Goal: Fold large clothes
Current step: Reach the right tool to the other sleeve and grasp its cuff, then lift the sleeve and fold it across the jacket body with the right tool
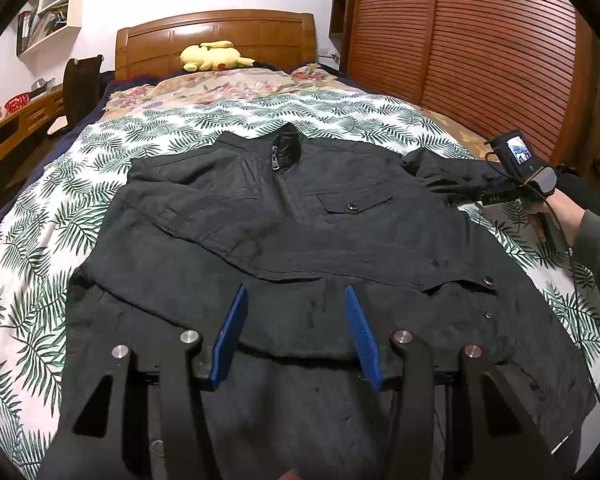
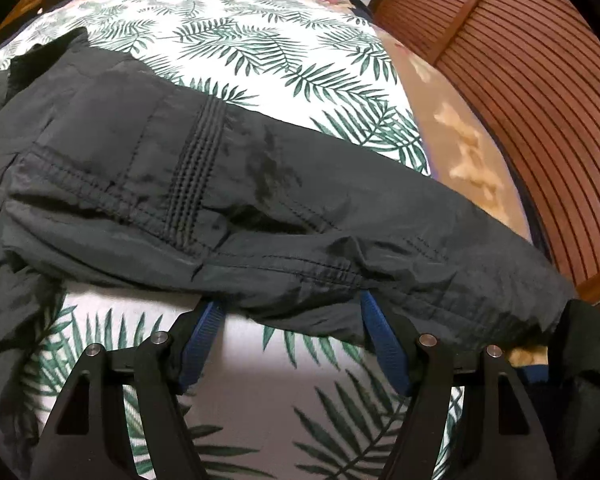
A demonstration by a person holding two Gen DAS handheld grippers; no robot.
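Both hand-held grippers point down at a bed. From the left wrist view, the left gripper (image 1: 296, 300) hovers over the hem of a black jacket (image 1: 300, 220), its blue fingers (image 1: 232, 332) spread apart with nothing pinched between them. At 3 o'clock in that view the right gripper (image 1: 482, 196) reaches in over the sleeve, a small lit screen (image 1: 518, 152) riding on top; a person's hand (image 1: 556, 212) in a grey cuff grips its handle.

That jacket lies face up on a palm-leaf bedspread (image 1: 40, 240), collar toward 12 o'clock, zip closed, one sleeve folded across the chest. A wooden headboard (image 1: 216, 36) stands beyond at 12 o'clock, with a yellow plush toy (image 1: 212, 56) below it; slatted wooden doors (image 1: 480, 40) fill 2 o'clock.

From the right wrist view, the right gripper (image 2: 292, 304) stands wide, its fingertips tucked under the lower edge of the outstretched sleeve (image 2: 260, 208), which hides them. Whether the pads press the cloth cannot be told. The sleeve's cuff end runs off toward 4 o'clock, hard to make out. This view alone shows the sleeve's stitched bands close up; only the left view shows the whole jacket.
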